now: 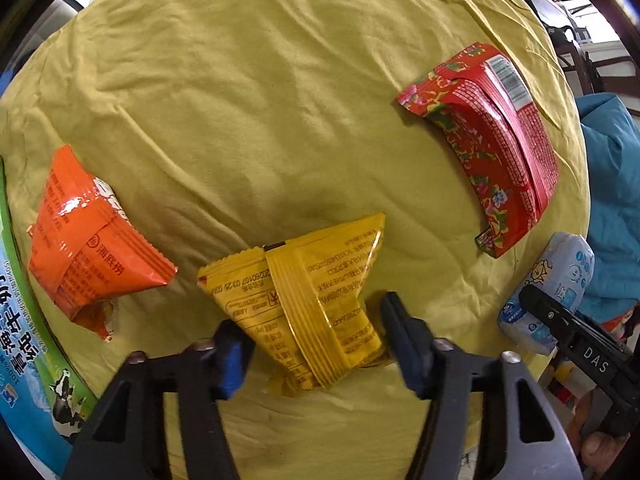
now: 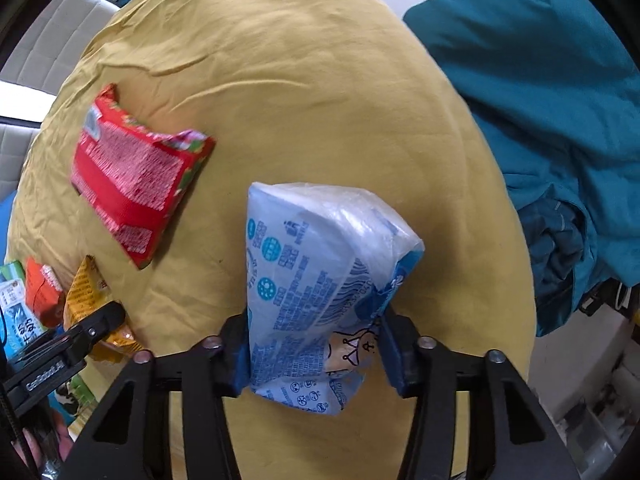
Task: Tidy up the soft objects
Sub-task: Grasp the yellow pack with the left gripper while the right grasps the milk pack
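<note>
Soft packets spread over a counter (image 1: pixel 248 80) draped in wrinkled yellow cloth. Yellow packet (image 1: pixel 308 300) lying near the front edge, back side up, straddled by the left gripper (image 1: pixel 316 340): jaws spread on either side of its lower end, left pad seemingly at the packet's edge, right pad just beside it, actual contact hard to judge. Orange packet (image 1: pixel 88 240) just to the left of the yellow one, apart from it, flat on the cloth. Red flowered packet (image 1: pixel 492 140) well off to the right, barcode end pointing away. Blue-and-green printed carton (image 1: pixel 24 340) along the far left rim of the counter.

Pale blue tissue pack (image 2: pixel 320 288) pinched across its lower part by the right gripper (image 2: pixel 316 344), jaws pressed into both sides of the wrapper. Whether lifted or resting on the cloth cannot be told. Seen from the right wrist, red flowered packet up and to the left of the tissue pack, well apart. Teal garment (image 2: pixel 540 100) heaped beyond the counter's right edge.
</note>
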